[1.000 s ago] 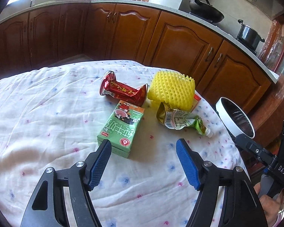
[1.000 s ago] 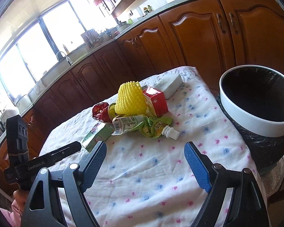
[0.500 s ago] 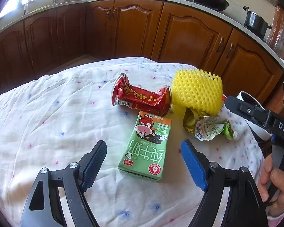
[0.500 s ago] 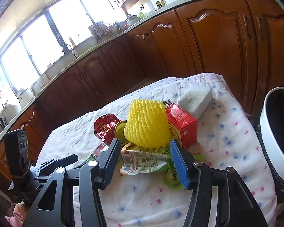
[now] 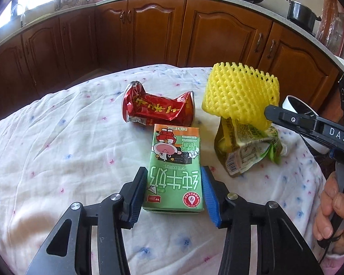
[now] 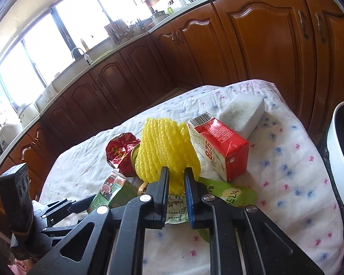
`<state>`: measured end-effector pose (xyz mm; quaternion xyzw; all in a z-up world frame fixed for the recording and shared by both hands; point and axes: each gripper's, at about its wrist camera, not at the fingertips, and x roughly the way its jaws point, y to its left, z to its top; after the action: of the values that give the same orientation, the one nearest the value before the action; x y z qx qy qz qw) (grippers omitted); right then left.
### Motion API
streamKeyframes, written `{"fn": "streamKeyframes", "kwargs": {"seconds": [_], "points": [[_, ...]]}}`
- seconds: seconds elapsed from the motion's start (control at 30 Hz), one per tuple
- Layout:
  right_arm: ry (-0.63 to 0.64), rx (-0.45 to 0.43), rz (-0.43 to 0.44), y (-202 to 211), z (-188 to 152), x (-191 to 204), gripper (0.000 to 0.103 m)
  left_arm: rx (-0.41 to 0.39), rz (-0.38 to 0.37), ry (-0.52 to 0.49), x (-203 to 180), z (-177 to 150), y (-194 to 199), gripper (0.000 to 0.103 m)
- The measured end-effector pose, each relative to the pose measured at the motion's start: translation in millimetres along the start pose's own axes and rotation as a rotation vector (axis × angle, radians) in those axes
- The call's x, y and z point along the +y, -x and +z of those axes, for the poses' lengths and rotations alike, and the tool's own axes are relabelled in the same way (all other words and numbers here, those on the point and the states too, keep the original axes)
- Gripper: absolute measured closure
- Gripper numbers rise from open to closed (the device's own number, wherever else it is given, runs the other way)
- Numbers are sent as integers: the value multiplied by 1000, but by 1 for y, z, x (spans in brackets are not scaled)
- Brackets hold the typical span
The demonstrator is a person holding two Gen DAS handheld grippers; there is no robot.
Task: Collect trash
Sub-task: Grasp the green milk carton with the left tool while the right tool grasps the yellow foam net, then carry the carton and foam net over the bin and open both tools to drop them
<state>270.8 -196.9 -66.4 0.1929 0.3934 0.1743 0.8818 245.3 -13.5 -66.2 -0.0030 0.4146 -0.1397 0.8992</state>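
Yellow foam net (image 6: 162, 151) sits pinched at its near edge in the right tongs (image 6: 176, 178), above a crumpled green pouch (image 5: 245, 151). The left tongs (image 5: 174, 183) are closing around the green milk carton (image 5: 174, 169), seemingly touching its sides. The white bin (image 6: 339, 160) stands off the worktop's (image 5: 57, 149) right edge; cloth left lies bare.

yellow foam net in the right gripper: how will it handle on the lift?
Probably very light: the foam net is open mesh. Likely soft and squashy, since the right gripper has pinched its lower edge almost flat between near-shut jaws. It may flop or sway, being held only at that edge. It drapes over the green pouch, so it could snag and drag that along.
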Motion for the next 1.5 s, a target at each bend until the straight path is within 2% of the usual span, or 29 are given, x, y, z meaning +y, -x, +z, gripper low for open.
{"fn": "streamKeyframes", "kwargs": {"seconds": [0.27, 0.5, 0.7, 0.87, 1.13, 1.5], "points": [[-24, -81, 27, 59, -16, -1, 91, -62, -102, -4, -24, -2, 31, 58], [-69, -143, -11, 104, -30, -23, 91, -97, -163, -32, -52, 0, 45, 58], [-120, -208, -30, 141, -36, -45, 91, -140, -174, -40, -64, 6, 59, 58], [-141, -230, -50, 153, -38, -60, 91, -157, -183, -54, -71, 13, 65, 58], [-168, -236, -79, 162, -44, -81, 91, -123, -226, -111, -110, 21, 42, 58], [-211, -268, -200, 190, -45, -125, 91, -89, -302, -217, -183, 50, -1, 58]]}}
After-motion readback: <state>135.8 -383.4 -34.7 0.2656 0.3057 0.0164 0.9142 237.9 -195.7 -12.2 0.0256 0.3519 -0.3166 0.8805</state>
